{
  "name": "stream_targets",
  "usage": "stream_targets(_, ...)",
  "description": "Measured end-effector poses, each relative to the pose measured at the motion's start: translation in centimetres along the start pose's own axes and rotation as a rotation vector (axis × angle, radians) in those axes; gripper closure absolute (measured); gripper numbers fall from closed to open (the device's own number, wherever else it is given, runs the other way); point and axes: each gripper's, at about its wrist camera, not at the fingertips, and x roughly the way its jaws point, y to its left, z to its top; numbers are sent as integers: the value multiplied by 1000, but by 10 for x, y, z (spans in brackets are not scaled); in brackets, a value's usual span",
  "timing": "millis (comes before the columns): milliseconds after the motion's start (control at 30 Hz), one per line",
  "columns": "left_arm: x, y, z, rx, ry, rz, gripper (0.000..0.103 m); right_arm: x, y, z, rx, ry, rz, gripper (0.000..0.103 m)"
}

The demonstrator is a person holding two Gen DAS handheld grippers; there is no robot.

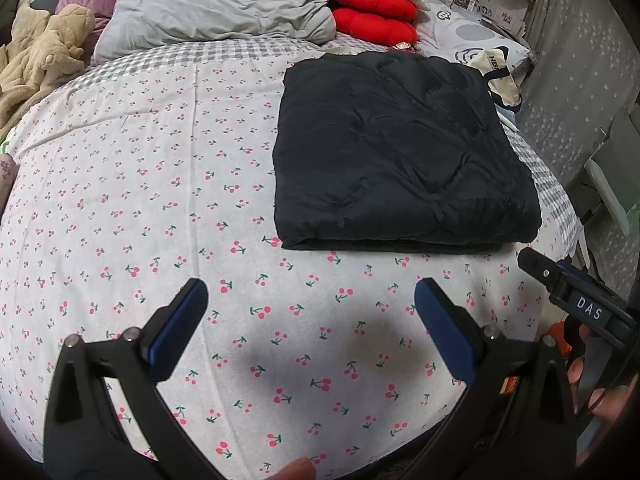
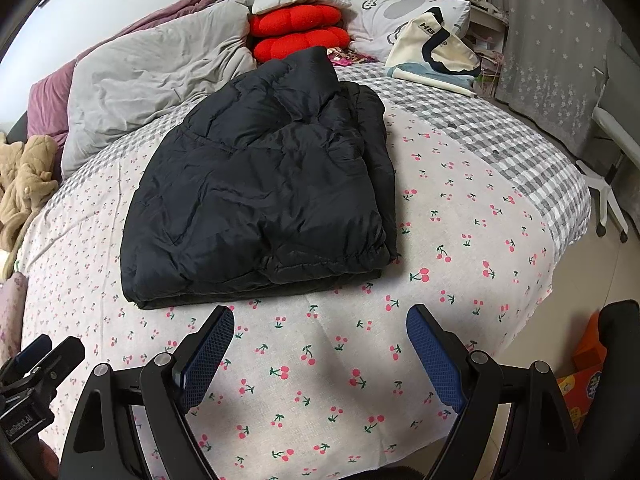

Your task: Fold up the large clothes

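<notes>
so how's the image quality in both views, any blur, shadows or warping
Left wrist view: sharp, soft gripper shadow on the sheet, bed bulges from fisheye, dark corners. Right wrist view: also sharp, even light, jacket shows a mild sheen, curtain bends at the edge.

Before you, the folded black puffer jacket (image 2: 260, 184) lies on the bed with the cherry-print sheet (image 2: 460, 240), toward its right side. Far behind it sit two red tufted cushions (image 2: 298, 36), one stacked on the other, with the crumpled grey duvet (image 2: 156, 80) to their left and the cream canvas tote bag (image 2: 436, 48) to their right.
</notes>
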Motion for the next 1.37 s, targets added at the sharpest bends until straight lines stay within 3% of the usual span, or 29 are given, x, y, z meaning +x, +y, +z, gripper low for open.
stream_targets(1100,2,-1,-1,1,9,2,0,1,1,-1,-3,7,5,14)
stream_targets(1367,4,4,-1,17,15,38,0,2,0,-2,5,12,-1,14)
